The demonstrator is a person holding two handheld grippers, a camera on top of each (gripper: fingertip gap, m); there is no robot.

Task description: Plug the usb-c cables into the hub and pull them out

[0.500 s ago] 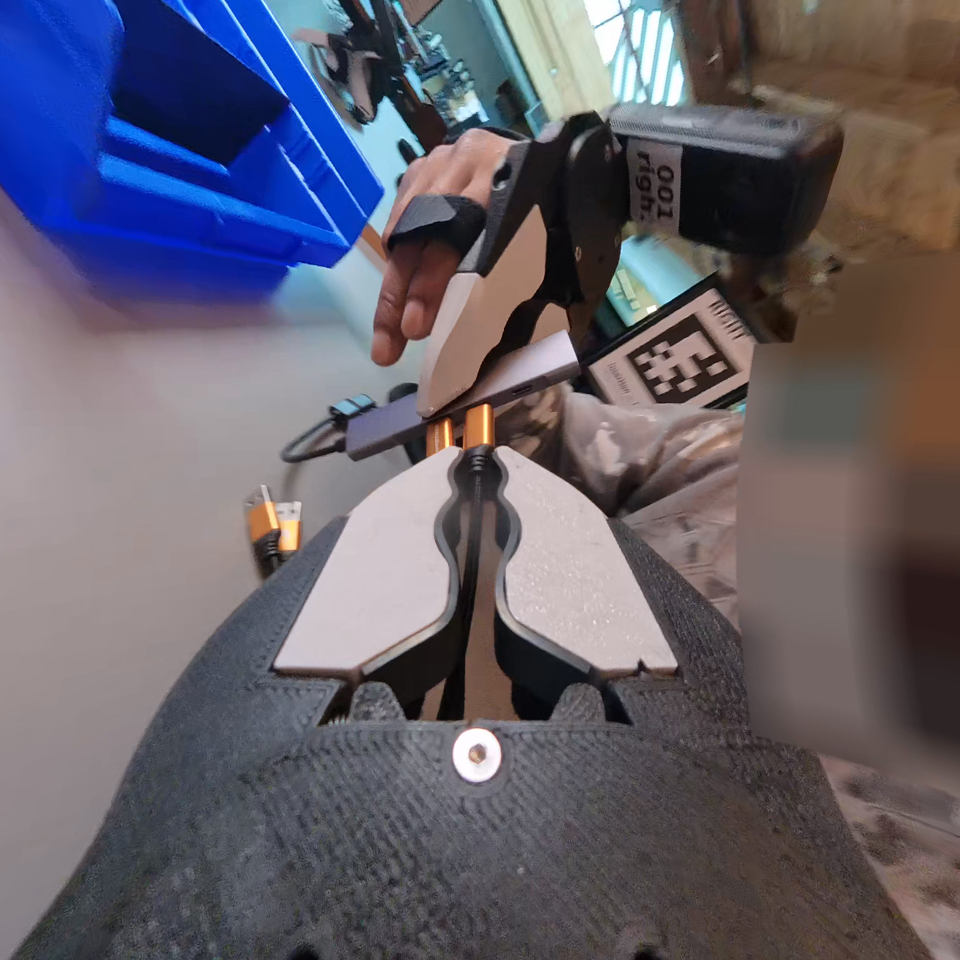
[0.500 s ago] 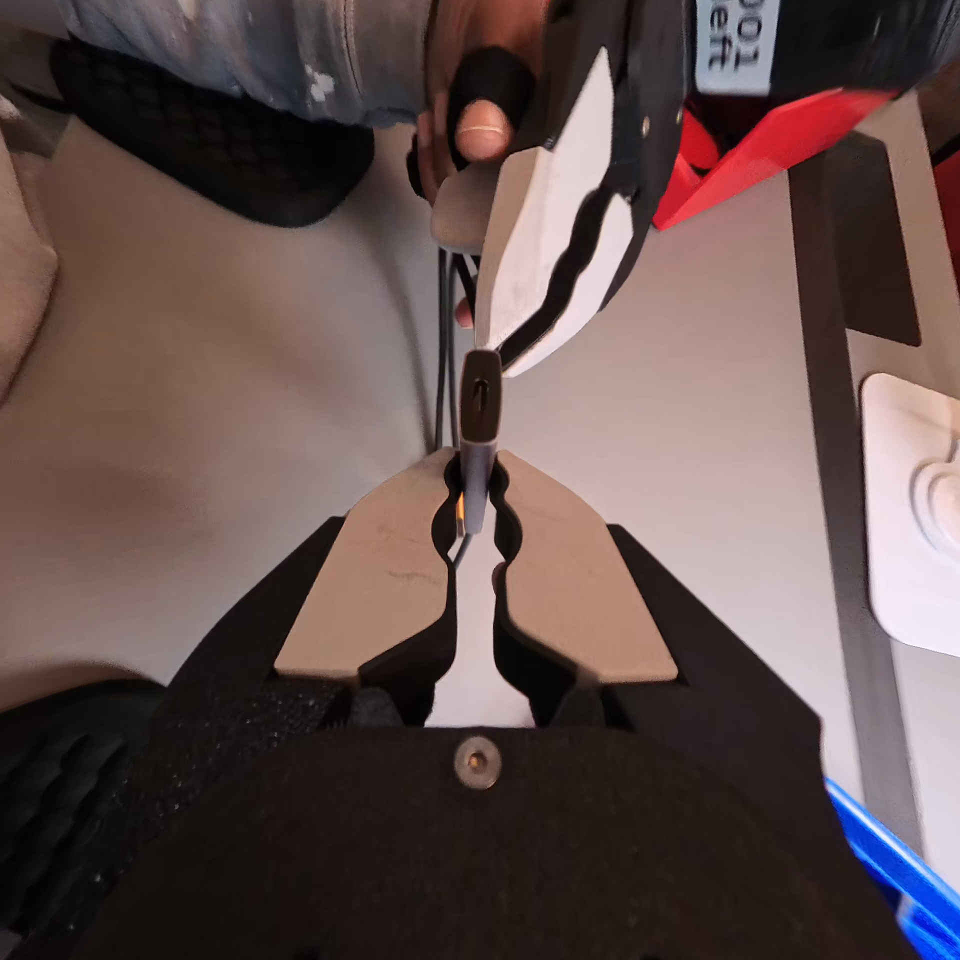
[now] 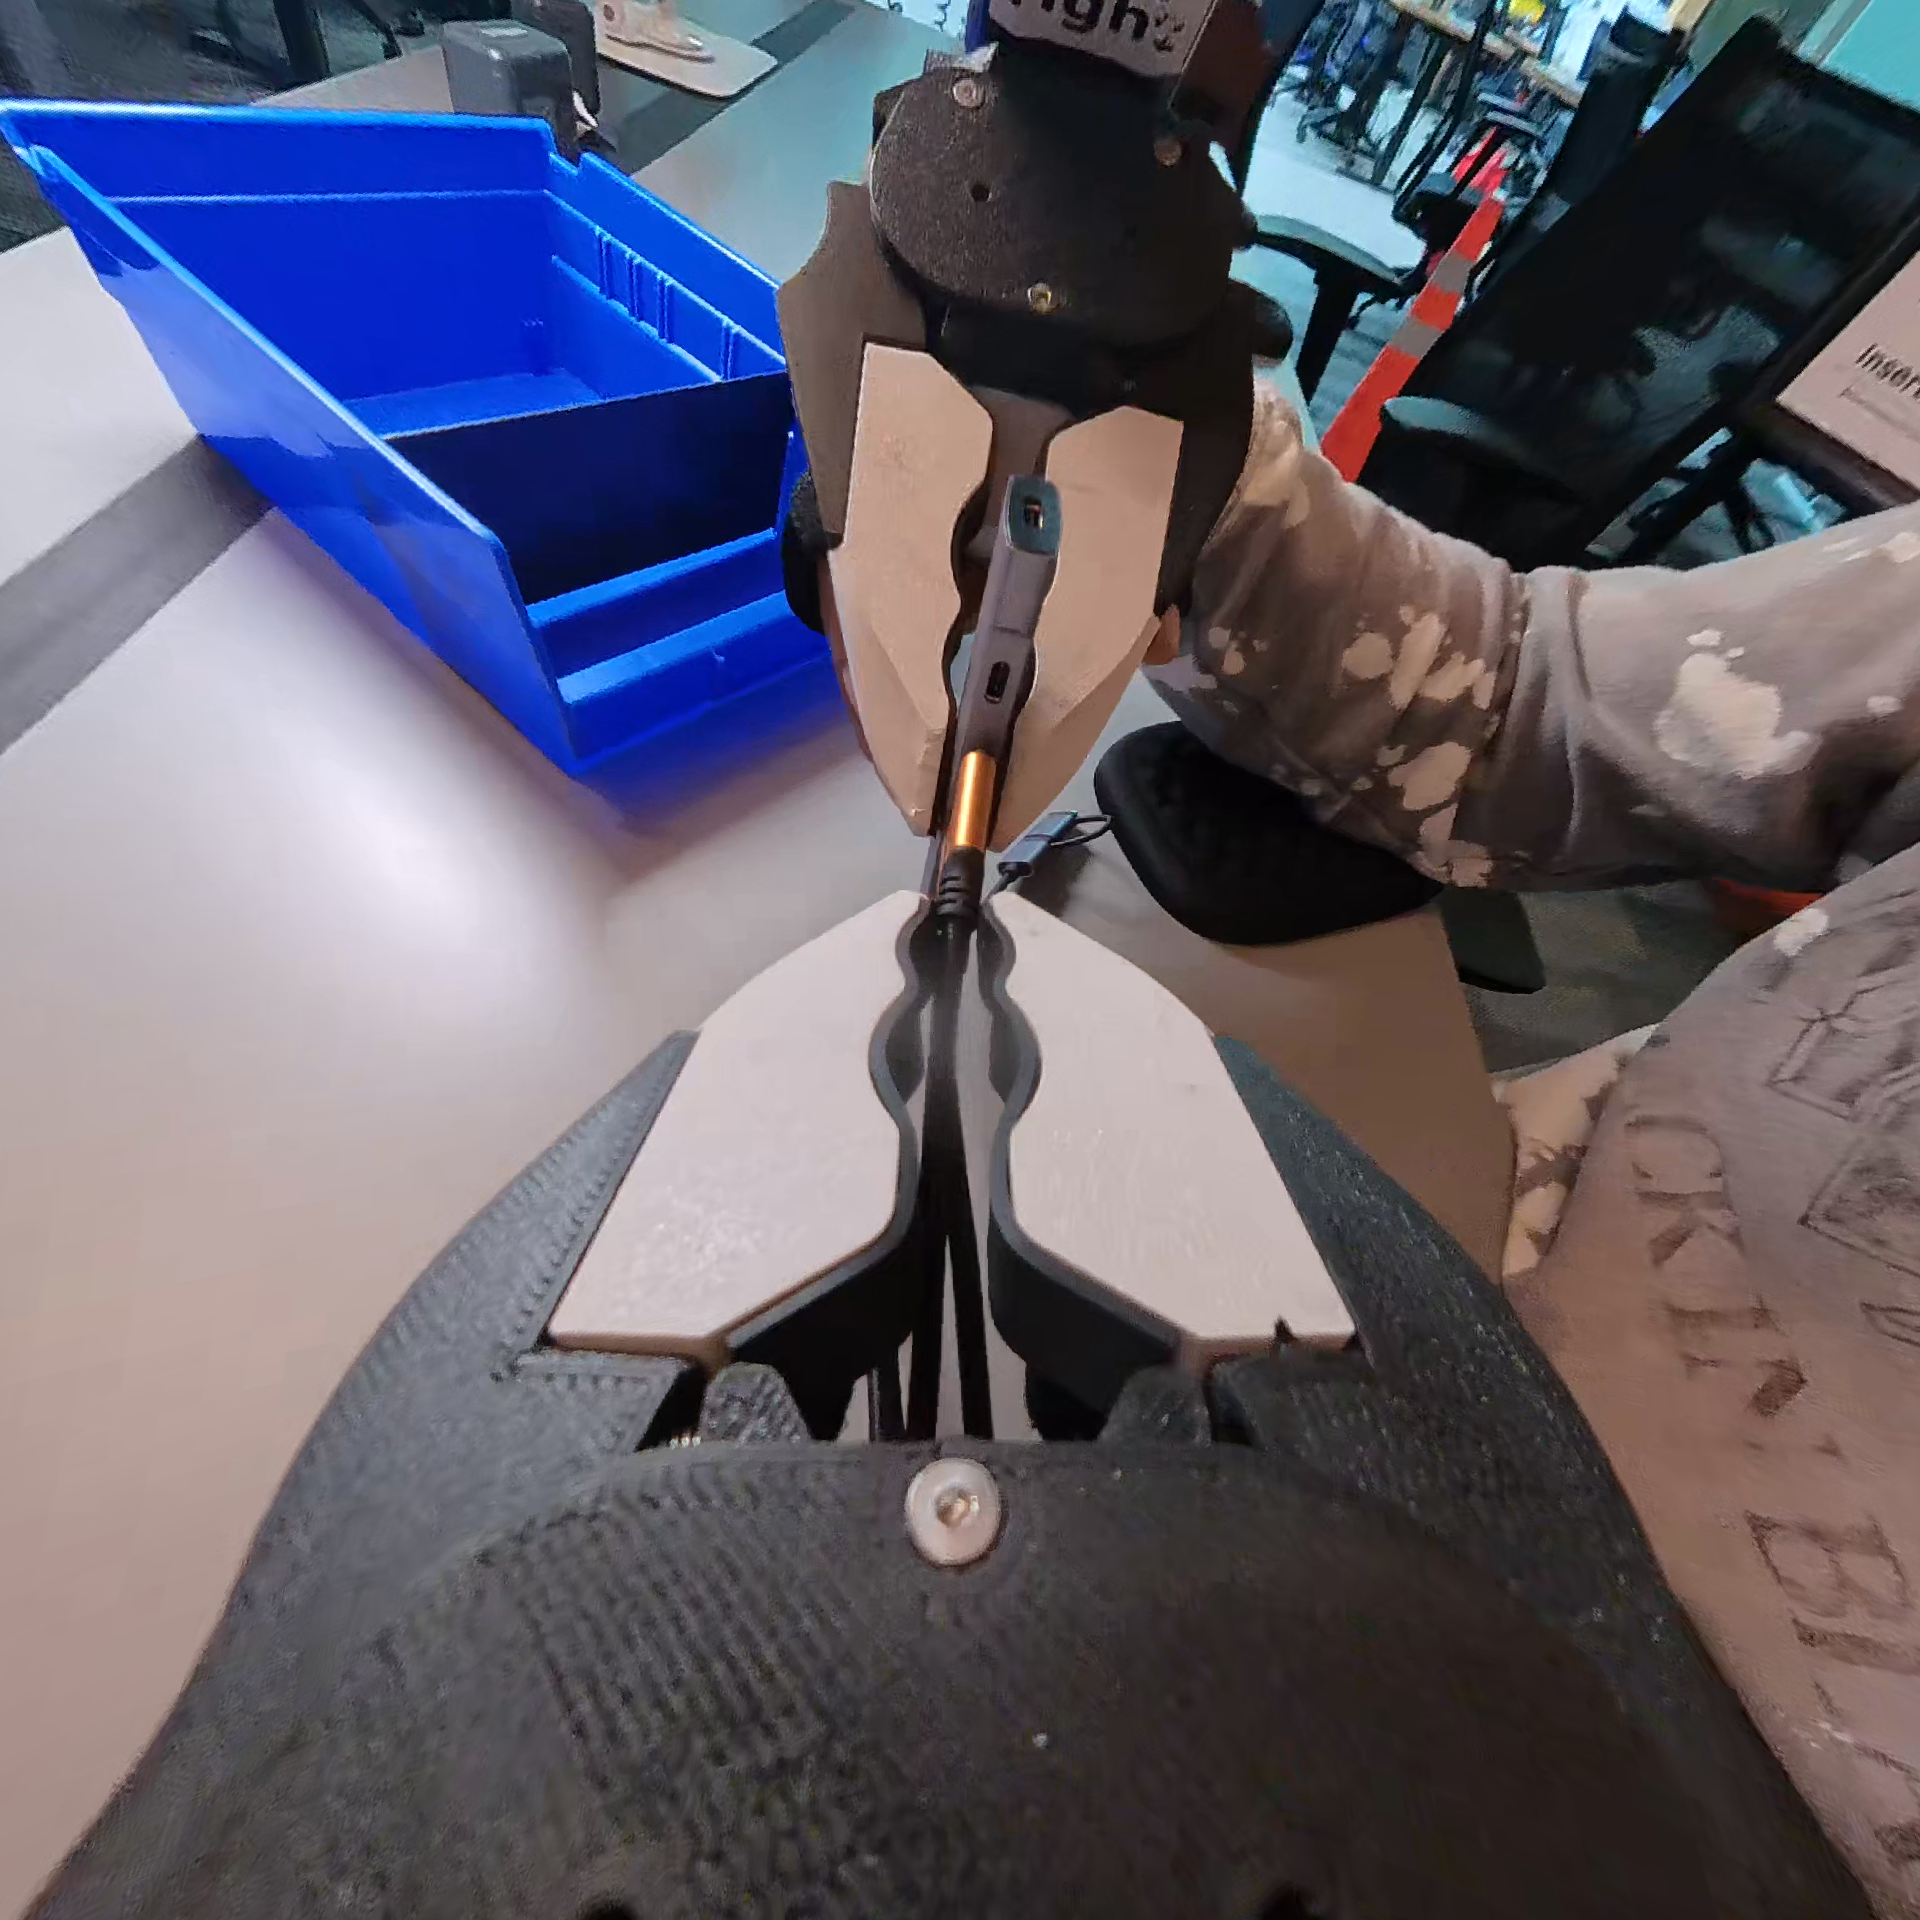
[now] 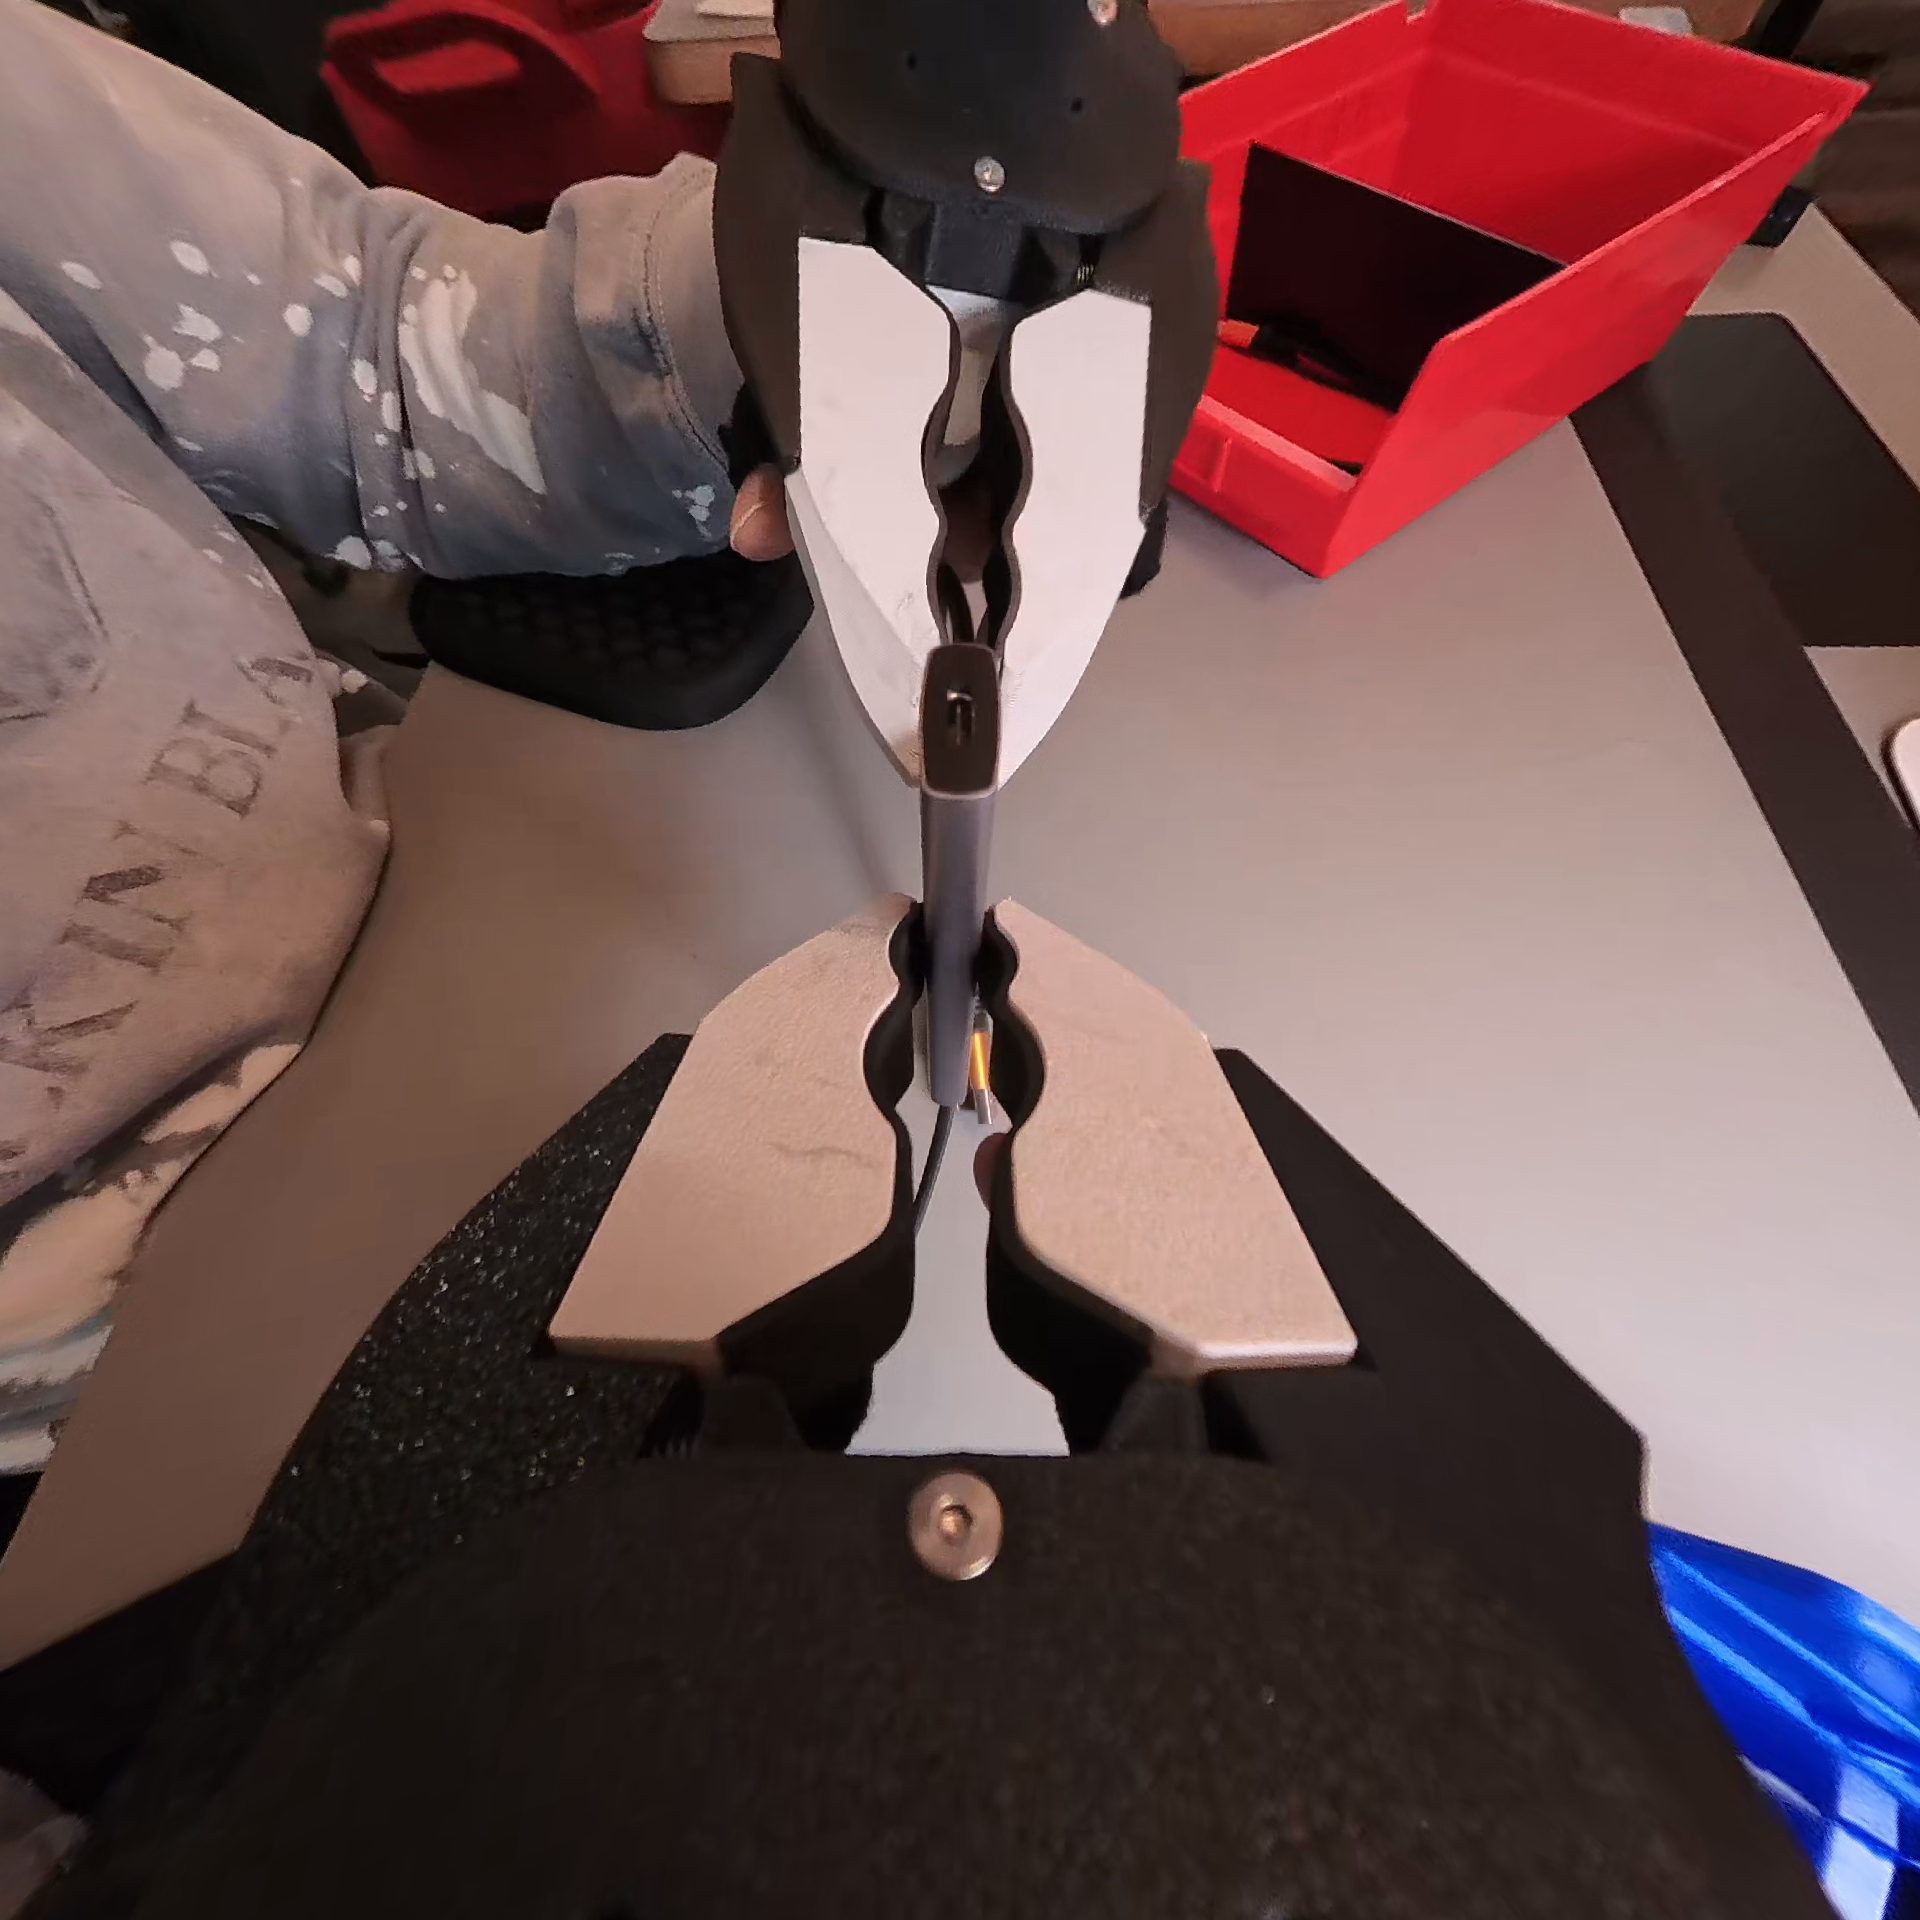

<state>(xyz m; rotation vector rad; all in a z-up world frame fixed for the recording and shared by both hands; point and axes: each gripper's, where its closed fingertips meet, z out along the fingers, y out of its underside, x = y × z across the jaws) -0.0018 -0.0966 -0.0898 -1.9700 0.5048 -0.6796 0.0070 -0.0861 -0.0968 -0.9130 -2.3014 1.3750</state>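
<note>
Looks mid-task to me: the right gripper (image 4: 951, 920) is clamped on the slim grey metal hub (image 4: 954, 862) above the table, the left gripper (image 3: 954, 902) is pinched on the black orange-collared usb-c cable (image 3: 975, 798) that's seated in it, so pulling out remains.

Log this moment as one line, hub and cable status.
left hand-held gripper: shut on cable | right hand-held gripper: shut on hub | orange plug: seated in hub | held above table
</note>
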